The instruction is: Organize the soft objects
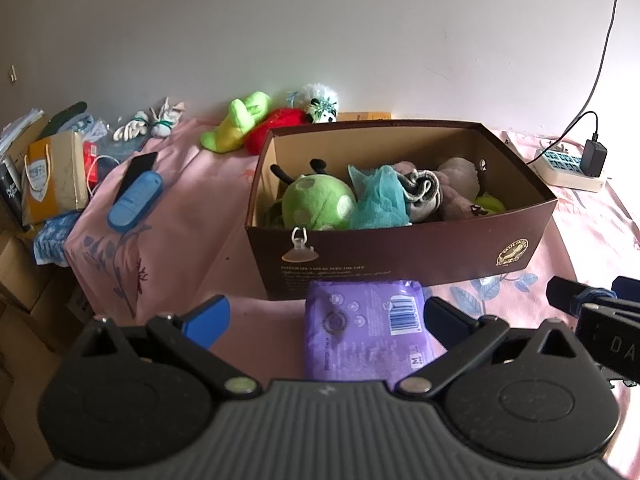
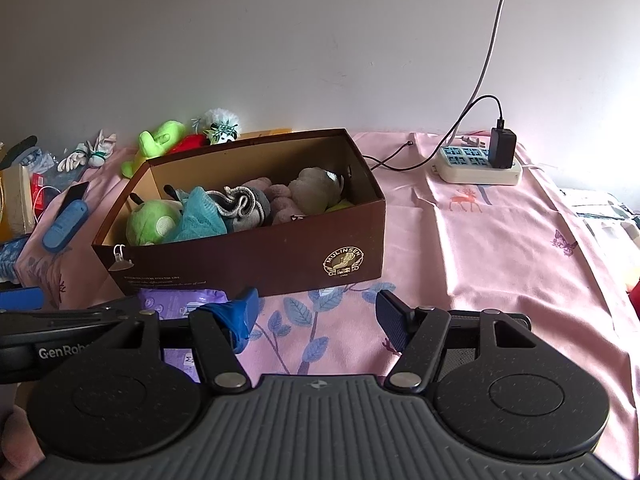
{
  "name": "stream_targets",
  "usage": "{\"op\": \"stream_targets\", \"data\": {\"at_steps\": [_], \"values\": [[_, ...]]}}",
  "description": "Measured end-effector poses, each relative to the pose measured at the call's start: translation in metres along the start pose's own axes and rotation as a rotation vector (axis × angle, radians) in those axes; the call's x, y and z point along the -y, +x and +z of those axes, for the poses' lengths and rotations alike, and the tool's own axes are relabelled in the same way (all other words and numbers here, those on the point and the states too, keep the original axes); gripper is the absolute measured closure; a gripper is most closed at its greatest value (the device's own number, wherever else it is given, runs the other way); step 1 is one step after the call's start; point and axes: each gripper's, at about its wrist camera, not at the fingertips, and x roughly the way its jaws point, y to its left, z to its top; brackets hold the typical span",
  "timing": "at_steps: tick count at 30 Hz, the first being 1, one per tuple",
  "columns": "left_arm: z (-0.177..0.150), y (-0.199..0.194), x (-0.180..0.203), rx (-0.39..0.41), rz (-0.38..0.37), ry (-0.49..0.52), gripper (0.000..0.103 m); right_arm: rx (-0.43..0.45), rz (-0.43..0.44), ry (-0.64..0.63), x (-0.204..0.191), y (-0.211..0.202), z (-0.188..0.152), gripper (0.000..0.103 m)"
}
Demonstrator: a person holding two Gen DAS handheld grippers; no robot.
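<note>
A brown cardboard box (image 1: 400,248) (image 2: 256,260) stands on the pink sheet, holding a green spotted plush (image 1: 316,202) (image 2: 154,222), a teal mesh sponge (image 1: 378,196) (image 2: 198,216), a grey knit piece (image 1: 424,194) and grey plush toys (image 2: 316,190). A purple soft pack (image 1: 362,332) (image 2: 176,302) lies in front of the box, between the fingers of my open left gripper (image 1: 326,318). My right gripper (image 2: 318,318) is open over bare sheet, right of the left one. Behind the box lie a lime plush (image 1: 240,124) (image 2: 154,146), a red plush (image 1: 280,126) and a white-green toy (image 1: 322,106).
A blue case (image 1: 134,198) (image 2: 64,224) and a dark phone (image 1: 138,168) lie left of the box. Bags, boxes and clutter (image 1: 54,176) crowd the far left edge. A power strip with a black charger (image 1: 576,162) (image 2: 480,162) sits at the back right, its cable trailing toward the box.
</note>
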Motion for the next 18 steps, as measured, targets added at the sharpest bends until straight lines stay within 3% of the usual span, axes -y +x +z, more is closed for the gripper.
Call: {"op": "stream_targets", "data": {"at_steps": [18], "values": [[-0.0029,0.0012,-0.0011,-0.01,0.001,-0.004,0.0,-0.012,0.013,-0.013,-0.0046,-0.001,-0.0042,0.053]]}}
